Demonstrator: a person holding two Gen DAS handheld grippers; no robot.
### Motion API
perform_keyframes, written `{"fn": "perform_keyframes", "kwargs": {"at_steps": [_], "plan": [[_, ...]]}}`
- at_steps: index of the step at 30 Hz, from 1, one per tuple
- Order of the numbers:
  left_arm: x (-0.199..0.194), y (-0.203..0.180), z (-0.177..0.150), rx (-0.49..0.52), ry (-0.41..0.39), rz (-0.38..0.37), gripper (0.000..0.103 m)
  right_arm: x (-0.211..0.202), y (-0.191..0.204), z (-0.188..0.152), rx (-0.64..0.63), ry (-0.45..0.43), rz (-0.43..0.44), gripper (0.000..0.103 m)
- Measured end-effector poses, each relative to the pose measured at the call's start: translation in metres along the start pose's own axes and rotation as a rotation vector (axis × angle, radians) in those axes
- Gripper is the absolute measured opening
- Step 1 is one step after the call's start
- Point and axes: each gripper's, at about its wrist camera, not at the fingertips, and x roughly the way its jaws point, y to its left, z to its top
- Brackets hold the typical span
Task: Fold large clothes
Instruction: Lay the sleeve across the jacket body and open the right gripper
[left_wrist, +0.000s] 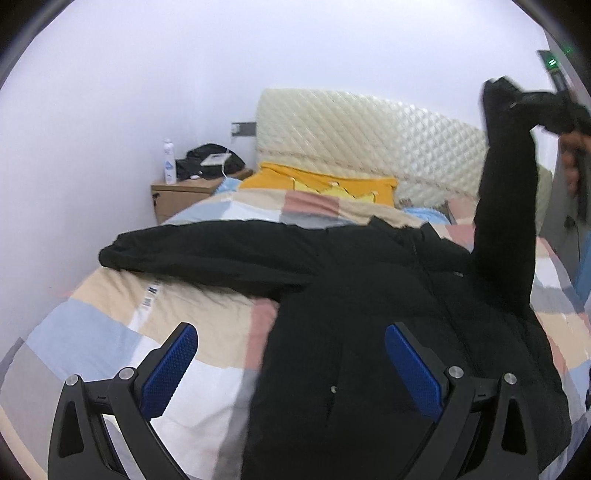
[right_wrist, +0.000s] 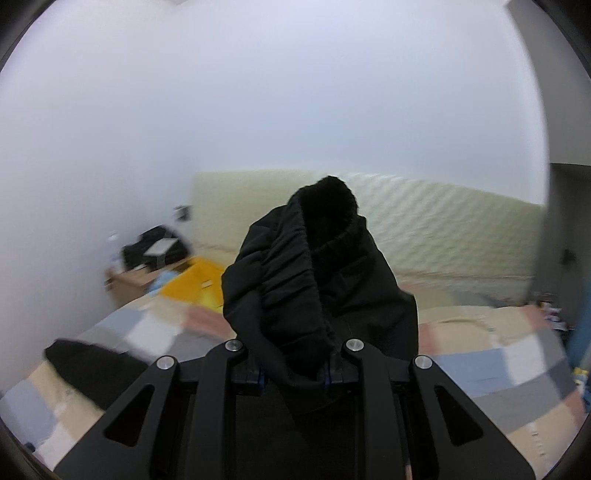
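Observation:
A large black jacket (left_wrist: 369, 295) lies spread on the bed, one sleeve (left_wrist: 192, 254) stretched out to the left. Its other sleeve (left_wrist: 506, 206) rises steeply to the upper right, held up by the right gripper (left_wrist: 554, 110) in a person's hand. In the right wrist view my right gripper (right_wrist: 293, 373) is shut on the gathered sleeve cuff (right_wrist: 317, 266), which bunches up ahead of the jaws. My left gripper (left_wrist: 291, 362) hovers open above the jacket's lower body and the cover, with nothing between its blue pads (left_wrist: 170, 373).
The bed has a patchwork cover (left_wrist: 122, 332), a yellow pillow (left_wrist: 332, 184) and a cream quilted headboard (left_wrist: 351, 125). A wooden bedside table (left_wrist: 181, 195) at the left holds a bottle (left_wrist: 169, 162) and a dark bag (left_wrist: 210, 158). White walls stand behind.

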Motion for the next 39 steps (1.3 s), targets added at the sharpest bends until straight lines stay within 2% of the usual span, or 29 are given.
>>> {"fn": "perform_keyframes", "kwargs": {"at_steps": [6,12,17,21,23,24,25,26,27,28,32,35,39], "plan": [[-0.008,0.014,0.000,-0.030,-0.026,0.013,0.102,0.037,0.077,-0.057,-0.035,0.085,0.110,0.022],[-0.005,0.028,-0.001,-0.070,-0.015,0.006,0.102,0.087,0.137,-0.144,-0.076,0.245,0.174,0.025],[0.002,0.025,-0.006,-0.050,-0.019,-0.005,0.102,0.111,0.161,-0.200,-0.088,0.316,0.199,0.025],[0.011,0.017,-0.010,-0.017,0.002,0.004,0.102,0.116,0.156,-0.234,-0.014,0.351,0.218,0.030],[0.015,0.016,-0.010,-0.023,0.018,0.002,0.102,0.119,0.164,-0.242,-0.044,0.359,0.211,0.034],[0.015,0.016,-0.010,-0.027,0.022,0.001,0.102,0.118,0.168,-0.243,-0.054,0.350,0.213,0.043],[0.015,0.016,-0.010,-0.031,0.022,0.004,0.102,0.117,0.170,-0.241,-0.047,0.340,0.233,0.066],[0.015,0.017,-0.011,-0.031,0.023,0.009,0.102,0.116,0.171,-0.241,-0.030,0.338,0.261,0.082],[0.014,0.017,-0.011,-0.032,0.025,0.011,0.102,0.116,0.173,-0.239,-0.008,0.338,0.294,0.103],[0.014,0.018,-0.012,-0.036,0.026,0.010,0.102,0.114,0.174,-0.237,0.004,0.330,0.308,0.103],[0.014,0.017,-0.014,-0.032,0.031,0.014,0.102,0.102,0.171,-0.227,0.001,0.306,0.270,0.103],[0.012,0.015,-0.016,-0.027,0.040,0.004,0.102,0.083,0.153,-0.215,0.024,0.292,0.236,0.103],[-0.001,0.006,-0.013,-0.014,0.016,-0.007,0.102,0.034,0.117,-0.196,0.043,0.249,0.163,0.103]]}}
